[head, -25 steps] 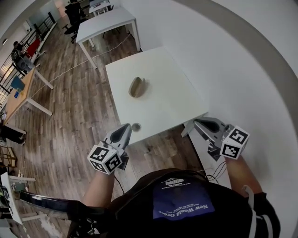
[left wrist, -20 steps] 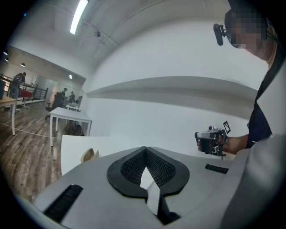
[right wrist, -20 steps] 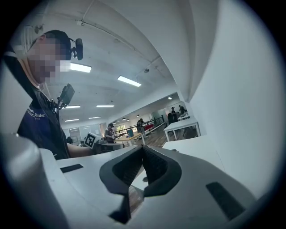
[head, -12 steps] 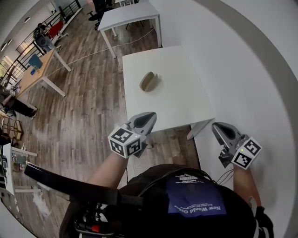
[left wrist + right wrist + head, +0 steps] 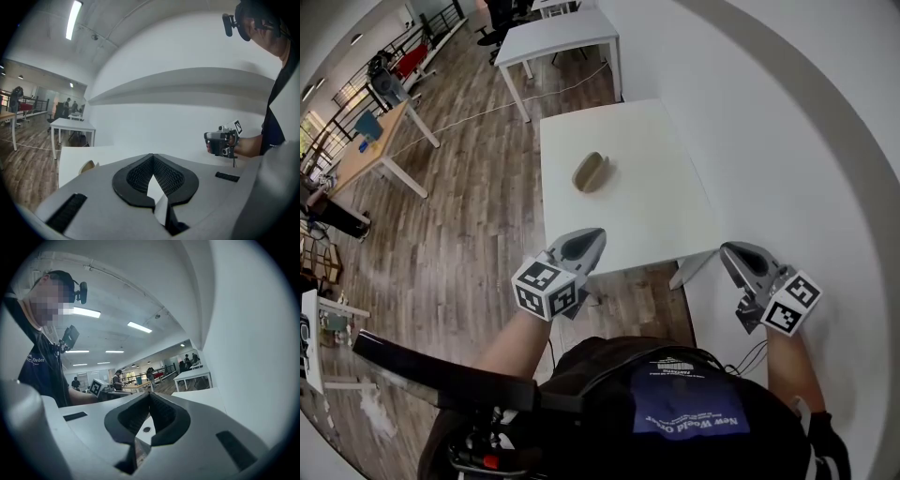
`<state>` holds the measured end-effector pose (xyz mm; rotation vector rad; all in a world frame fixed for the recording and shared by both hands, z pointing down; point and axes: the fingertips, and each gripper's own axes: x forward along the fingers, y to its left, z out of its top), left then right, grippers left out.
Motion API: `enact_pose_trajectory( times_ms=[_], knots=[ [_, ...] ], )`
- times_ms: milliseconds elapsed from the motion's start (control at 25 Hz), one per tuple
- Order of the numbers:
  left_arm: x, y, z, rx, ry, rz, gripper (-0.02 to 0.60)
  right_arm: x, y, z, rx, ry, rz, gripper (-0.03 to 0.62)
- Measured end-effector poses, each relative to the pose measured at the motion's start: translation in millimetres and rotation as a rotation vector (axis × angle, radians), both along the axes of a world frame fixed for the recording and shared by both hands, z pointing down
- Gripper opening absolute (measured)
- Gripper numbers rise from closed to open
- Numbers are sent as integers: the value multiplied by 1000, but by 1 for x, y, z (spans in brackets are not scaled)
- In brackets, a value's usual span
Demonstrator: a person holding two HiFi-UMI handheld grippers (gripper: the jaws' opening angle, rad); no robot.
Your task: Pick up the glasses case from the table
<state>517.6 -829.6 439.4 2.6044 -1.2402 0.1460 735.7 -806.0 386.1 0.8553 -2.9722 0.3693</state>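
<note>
A tan glasses case (image 5: 590, 172) lies closed on the white table (image 5: 652, 192), left of its middle. My left gripper (image 5: 598, 234) hangs shut and empty at the table's near edge, pointing at the case from well short of it. The right gripper (image 5: 727, 251) is shut and empty beside the near right corner, next to the wall. In the left gripper view the case (image 5: 87, 165) peeks over the shut jaws (image 5: 151, 154) at the left, with the right gripper (image 5: 220, 140) at the right. The right gripper view shows its shut jaws (image 5: 150, 393) and the tabletop (image 5: 201, 397) beyond.
A white wall (image 5: 797, 141) runs along the table's right side. A second white table (image 5: 553, 33) stands behind, a wooden desk (image 5: 366, 155) at the left. A cable (image 5: 478, 111) crosses the wooden floor (image 5: 478, 216). People stand far off.
My left gripper has moved right and forward, from beside the near left corner to over the table's near edge. The right gripper has shifted slightly by the near right corner. Both stay shut.
</note>
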Motion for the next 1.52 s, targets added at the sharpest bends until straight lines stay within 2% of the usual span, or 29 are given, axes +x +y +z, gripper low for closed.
enact_pose_trajectory(
  times_ms=[160,360,520,680,720,880,1080,1320,1520],
  knots=[
    [-23,-36,18,-16,-14,7,-2,-21,-35,10,-7,12,17,-6],
    [-64,-115,57,-21,-59,7,-2,-57,-100,36,-17,48,68,-6],
    [-95,-180,77,-60,-116,33,-2,-89,-150,48,-70,71,101,-6],
    [-115,-244,116,-112,-158,59,6,-116,-213,71,-82,98,142,-5],
    [-118,-260,128,-128,-171,69,101,-121,-229,78,-86,106,147,-3],
    [-127,-315,172,-188,-253,89,205,-140,-279,104,-116,144,137,9],
    [-123,-353,224,-251,-331,135,322,-152,-317,146,-167,164,128,108],
    [-110,-365,280,-308,-408,194,344,-172,-337,185,-229,170,116,152],
    [-109,-380,311,-227,-622,183,345,-182,-344,210,-258,171,102,155]
  ],
)
